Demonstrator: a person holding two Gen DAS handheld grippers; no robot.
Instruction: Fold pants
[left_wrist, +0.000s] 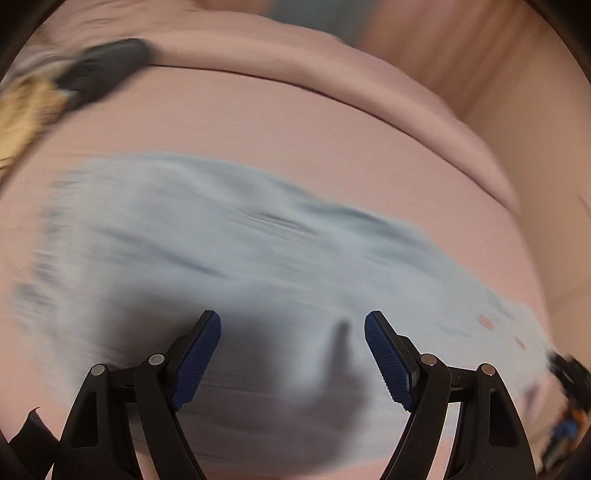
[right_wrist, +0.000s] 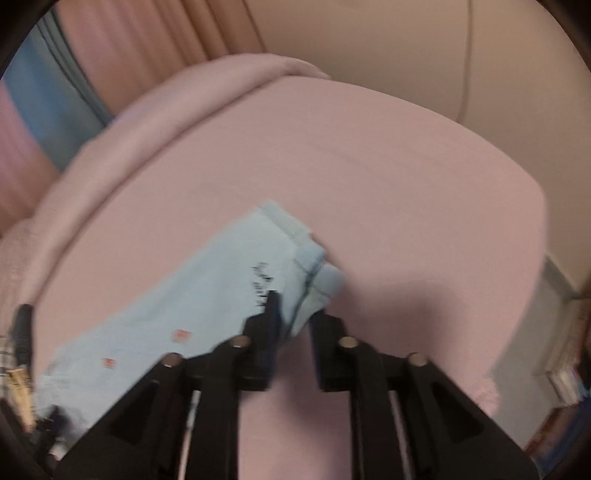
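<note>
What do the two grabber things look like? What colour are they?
The left gripper has black plastic arms with round silver pins at the joints, and its fingers carry dark blue ridged pads. The right gripper has the same black arms and silver pins; blur hides its pads' colour.

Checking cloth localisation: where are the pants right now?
The light blue pants lie spread on the pink bed cover, filling mid-frame in the left wrist view. In the right wrist view their hem end sits centre, ahead of the right hand-held gripper.
</note>
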